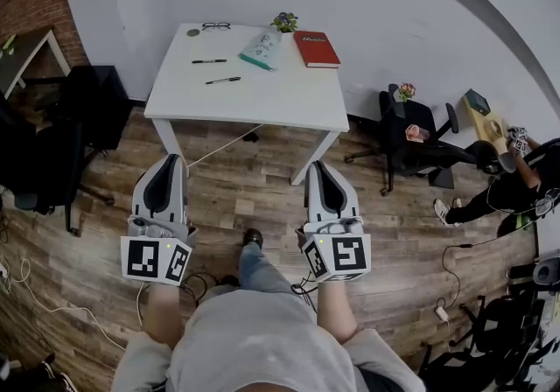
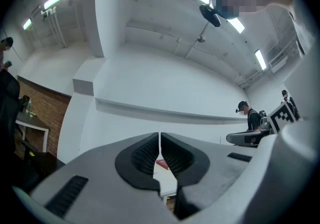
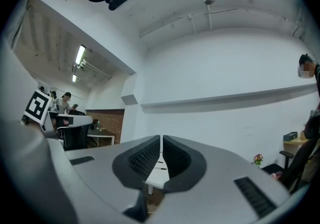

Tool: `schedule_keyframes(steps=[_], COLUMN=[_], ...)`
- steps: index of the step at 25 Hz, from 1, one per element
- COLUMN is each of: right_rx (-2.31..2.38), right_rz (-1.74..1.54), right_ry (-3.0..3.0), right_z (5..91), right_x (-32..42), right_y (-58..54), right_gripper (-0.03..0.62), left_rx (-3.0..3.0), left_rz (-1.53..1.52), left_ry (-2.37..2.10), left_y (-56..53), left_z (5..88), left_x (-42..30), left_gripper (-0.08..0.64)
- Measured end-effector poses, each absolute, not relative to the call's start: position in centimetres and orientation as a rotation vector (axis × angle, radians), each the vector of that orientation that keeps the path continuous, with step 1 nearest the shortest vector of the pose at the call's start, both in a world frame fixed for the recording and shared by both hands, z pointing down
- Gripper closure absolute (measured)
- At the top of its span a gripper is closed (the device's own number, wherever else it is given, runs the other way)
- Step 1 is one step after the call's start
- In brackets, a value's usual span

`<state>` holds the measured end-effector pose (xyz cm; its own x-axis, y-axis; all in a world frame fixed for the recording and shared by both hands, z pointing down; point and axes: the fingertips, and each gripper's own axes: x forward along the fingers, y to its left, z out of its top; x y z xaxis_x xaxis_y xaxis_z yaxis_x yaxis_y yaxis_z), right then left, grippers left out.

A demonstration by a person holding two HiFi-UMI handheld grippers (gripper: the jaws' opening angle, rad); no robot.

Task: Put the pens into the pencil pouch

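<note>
Left gripper (image 1: 172,158) and right gripper (image 1: 317,165), fingers clenched together, empty, well apart from pens (image 1: 223,80) on table (image 1: 262,100)

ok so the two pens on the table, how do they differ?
On the white table, the far pen lies nearer the glasses, about parallel to the back edge. The near pen lies closer to the front edge, slanted, with its right end further back. Both are dark, flat, left of the pencil pouch, and untouched.
</note>
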<state>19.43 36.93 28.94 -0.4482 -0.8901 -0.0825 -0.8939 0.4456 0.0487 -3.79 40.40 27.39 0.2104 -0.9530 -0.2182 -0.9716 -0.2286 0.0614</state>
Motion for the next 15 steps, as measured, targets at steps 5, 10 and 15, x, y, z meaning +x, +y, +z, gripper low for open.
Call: schedule_keyframes(steps=[5, 10, 15], right_rx=[-1.578, -1.552, -1.54], right_rz=[0.13, 0.127, 0.142], right_ry=[2.632, 2.652, 2.653], right_z=[28.5, 28.5, 28.1], right_x=[19.0, 18.2, 17.9], right_y=[34.8, 30.8, 25.9], right_gripper=[0.555, 0.555, 0.555], left_rx=[-2.367, -2.362, -2.355], left_rz=[0.325, 0.325, 0.328], left_ry=[1.908, 1.915, 1.902], left_y=[38.4, 34.6, 29.7], left_z=[27.5, 27.4, 26.9], left_x=[-4.2, -4.7, -4.8], left_gripper=[0.526, 0.526, 0.526])
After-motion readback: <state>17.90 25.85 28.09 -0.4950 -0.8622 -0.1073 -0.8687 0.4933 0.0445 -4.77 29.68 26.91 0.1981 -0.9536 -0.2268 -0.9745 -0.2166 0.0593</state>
